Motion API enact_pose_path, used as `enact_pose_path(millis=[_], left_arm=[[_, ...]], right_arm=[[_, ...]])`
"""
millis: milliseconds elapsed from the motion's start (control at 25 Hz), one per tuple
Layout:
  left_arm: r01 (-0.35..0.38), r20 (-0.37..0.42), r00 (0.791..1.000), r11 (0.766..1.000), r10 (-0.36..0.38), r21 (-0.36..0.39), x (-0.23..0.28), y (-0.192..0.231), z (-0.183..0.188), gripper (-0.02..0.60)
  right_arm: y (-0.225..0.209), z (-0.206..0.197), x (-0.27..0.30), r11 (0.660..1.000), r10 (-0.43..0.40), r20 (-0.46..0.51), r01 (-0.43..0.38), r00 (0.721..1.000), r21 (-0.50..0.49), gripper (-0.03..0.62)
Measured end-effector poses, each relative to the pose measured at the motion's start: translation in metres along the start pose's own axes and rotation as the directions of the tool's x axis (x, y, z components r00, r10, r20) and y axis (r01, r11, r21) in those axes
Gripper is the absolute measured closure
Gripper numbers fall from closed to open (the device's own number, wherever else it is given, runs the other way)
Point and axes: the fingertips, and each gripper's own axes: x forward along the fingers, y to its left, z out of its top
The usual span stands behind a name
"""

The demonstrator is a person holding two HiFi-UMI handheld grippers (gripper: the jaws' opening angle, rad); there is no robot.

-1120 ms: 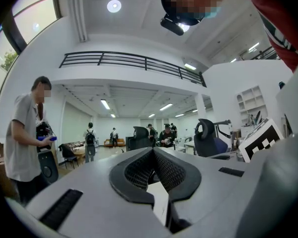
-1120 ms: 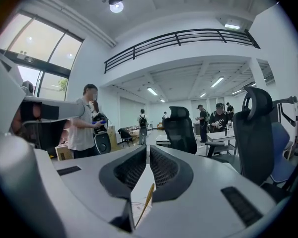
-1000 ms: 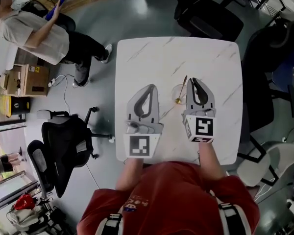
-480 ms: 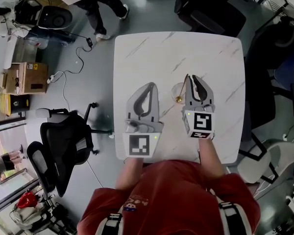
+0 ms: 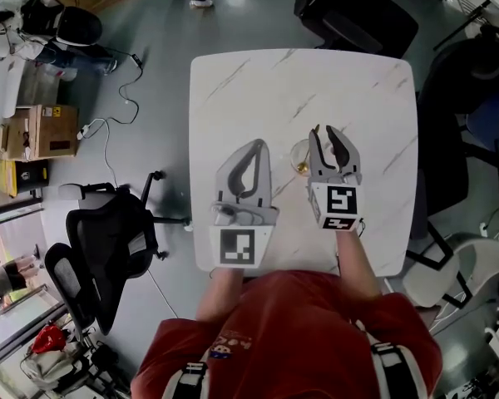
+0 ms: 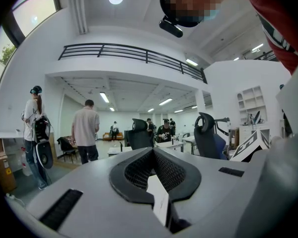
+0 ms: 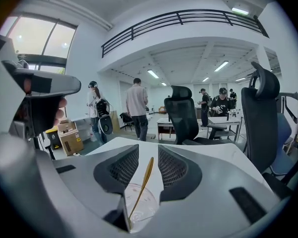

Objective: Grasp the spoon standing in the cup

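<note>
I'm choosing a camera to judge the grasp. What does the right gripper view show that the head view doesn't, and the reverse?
Only the right gripper view: the spoon rising in the gap between the open jaws of the right gripper. Only the head view: the shut left gripper beside it, over the table. Both: spoon, clear cup, white table.

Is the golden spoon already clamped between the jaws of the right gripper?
No, the jaws of the right gripper stand apart, and the golden spoon in the clear cup rises free between them.
</note>
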Motion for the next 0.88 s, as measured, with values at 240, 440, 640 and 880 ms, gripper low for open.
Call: enact_pose_path(millis=[240, 440, 640, 880], left_arm=[[0.007, -0.015, 1.000, 1.000, -0.007, 0.001, 0.002, -0.002, -0.006, 0.572], [0.007, -0.016, 1.000, 1.000, -0.007, -0.011, 0.003, -0.002, -0.007, 0.572], [0.006, -0.023, 1.000, 1.000, -0.006, -0.014, 0.003, -0.001, -0.009, 0.572], [0.009, -0.017, 1.000, 1.000, -0.009, -0.009, 0.002, -0.001, -0.007, 0.572]], right_arm=[[0.000, -0.010, 0.007, 1.000, -0.006, -0.041, 0.006, 0.999, -0.005, 0.493], [-0.002, -0.022, 0.011, 1.000, -0.021, -0.089, 0.020, 0.996, -0.013, 0.493], [0.000, -0.026, 0.015, 1.000, -0.014, -0.112, 0.013, 0.994, -0.011, 0.493], [0.004, -0.031, 0.017, 1.000, -0.012, -0.131, 0.010, 0.991, -0.014, 0.493]])
